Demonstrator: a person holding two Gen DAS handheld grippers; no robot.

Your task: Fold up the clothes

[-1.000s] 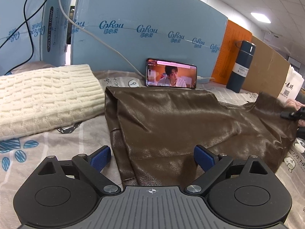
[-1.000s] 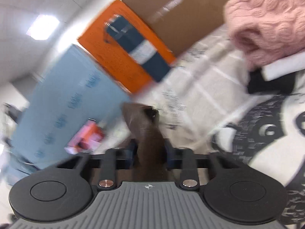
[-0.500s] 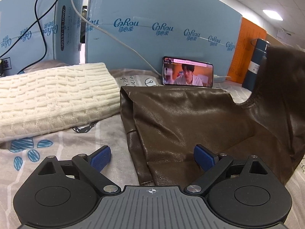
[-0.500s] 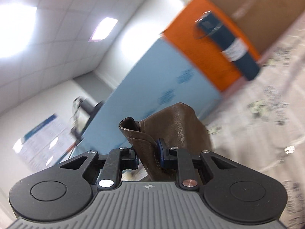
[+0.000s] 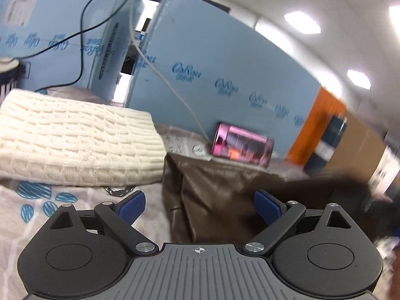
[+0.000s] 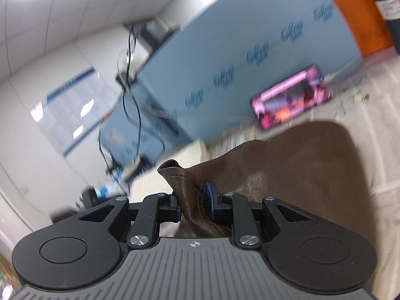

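A brown leather garment lies on the patterned bed sheet. My left gripper is open and empty, just above the garment's near left edge. My right gripper is shut on a stitched corner of the brown leather garment and holds it lifted, with the rest of the leather draped below and to the right.
A folded cream knit sweater lies left of the garment. A phone leans on the blue foam board behind; the phone also shows in the right wrist view. A dark flask stands at right by orange board.
My right gripper has carried the leather corner up and over toward the left. My left gripper has shifted and tilted; its jaws remain open.
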